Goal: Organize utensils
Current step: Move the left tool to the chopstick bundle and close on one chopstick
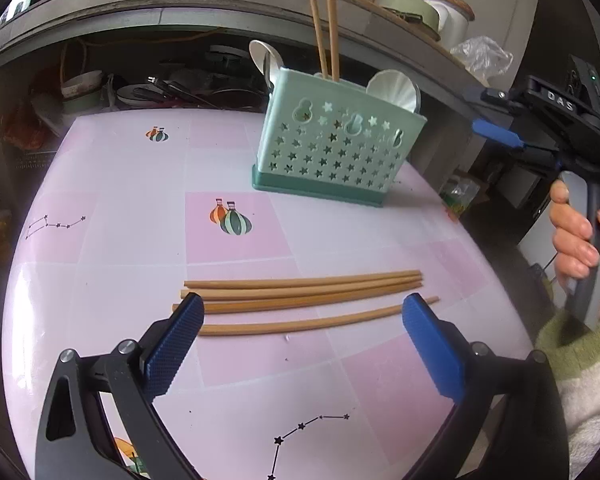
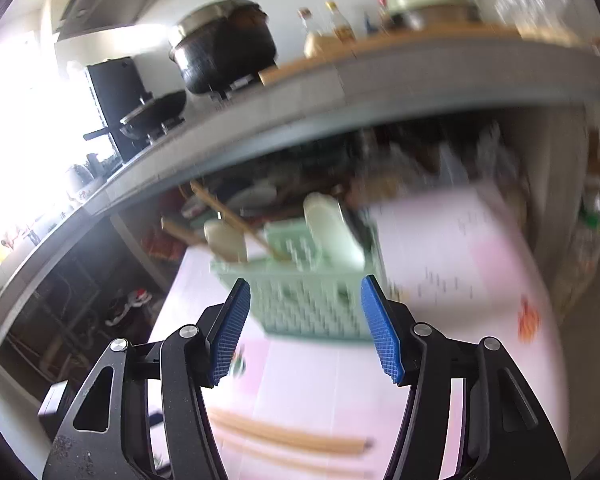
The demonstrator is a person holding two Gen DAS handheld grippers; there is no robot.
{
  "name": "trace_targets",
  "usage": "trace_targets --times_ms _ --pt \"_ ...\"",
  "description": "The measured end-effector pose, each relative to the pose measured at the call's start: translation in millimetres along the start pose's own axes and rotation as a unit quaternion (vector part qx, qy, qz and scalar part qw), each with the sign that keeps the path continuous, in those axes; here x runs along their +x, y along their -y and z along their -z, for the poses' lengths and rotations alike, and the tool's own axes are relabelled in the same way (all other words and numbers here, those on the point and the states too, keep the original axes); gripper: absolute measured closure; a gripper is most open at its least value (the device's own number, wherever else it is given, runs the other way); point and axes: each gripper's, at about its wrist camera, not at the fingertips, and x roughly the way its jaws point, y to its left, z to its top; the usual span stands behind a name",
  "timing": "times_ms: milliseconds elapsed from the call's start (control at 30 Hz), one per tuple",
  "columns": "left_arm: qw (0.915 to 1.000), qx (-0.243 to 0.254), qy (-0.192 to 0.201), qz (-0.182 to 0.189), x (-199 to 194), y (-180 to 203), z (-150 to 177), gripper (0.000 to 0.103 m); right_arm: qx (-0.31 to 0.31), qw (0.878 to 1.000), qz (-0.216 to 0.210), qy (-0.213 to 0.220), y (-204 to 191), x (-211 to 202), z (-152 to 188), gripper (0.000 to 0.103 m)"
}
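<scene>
Several wooden chopsticks (image 1: 300,294) lie side by side on the pink table (image 1: 120,240). My left gripper (image 1: 300,312) is open and empty, its blue pads either side of the nearest chopstick, just above it. A mint green utensil holder (image 1: 332,148) stands behind, with two chopsticks (image 1: 326,38) upright in it and white spoons (image 1: 394,90). My right gripper (image 2: 304,320) is open and empty, held in the air in front of the holder (image 2: 312,300); it also shows at the right in the left wrist view (image 1: 500,132). The right wrist view is blurred.
A grey counter (image 1: 180,4) with pots, bottles and jars runs behind the table. Dishes and clutter (image 1: 160,88) sit on the shelf under it. The table's right edge (image 1: 480,240) drops off near my right hand.
</scene>
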Motion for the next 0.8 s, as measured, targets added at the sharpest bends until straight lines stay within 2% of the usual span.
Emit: trace_targets --times_ms 100,200,267,367,433,567,667,800 --pt "0.9982 0.052 -0.021 -0.022 8.6 11.8 6.5 0.006 0.038 0.997 0.004 -0.061 10.3 5.9 44.2 0.048" --pt "0.992 0.108 -0.04 -0.052 19.9 23.4 15.0 0.006 0.06 0.991 0.02 -0.121 12.8 16.2 86.4 0.048" --pt "0.9852 0.142 -0.056 -0.077 29.1 30.1 21.6 0.006 0.059 0.987 0.043 -0.143 11.8 17.4 105.5 0.048" --pt "0.9771 0.176 -0.074 -0.094 39.0 35.2 31.3 0.006 0.047 0.984 0.07 -0.159 9.2 18.5 119.8 0.048" --pt "0.9754 0.181 -0.077 -0.099 42.4 36.1 35.0 0.006 0.041 0.983 0.085 -0.16 10.4 18.5 121.4 0.048" --pt "0.9805 0.155 -0.082 -0.088 44.8 30.2 34.9 0.006 0.04 0.981 0.105 -0.156 17.2 16.5 121.8 0.045" --pt "0.9863 0.115 -0.094 -0.071 47.5 20.3 33.3 0.006 0.041 0.981 0.106 -0.156 24.7 15.6 124.4 0.045" --pt "0.986 0.109 -0.094 -0.084 47.0 18.2 34.4 0.005 0.044 0.982 0.101 -0.153 29.3 13.2 126.4 0.045"
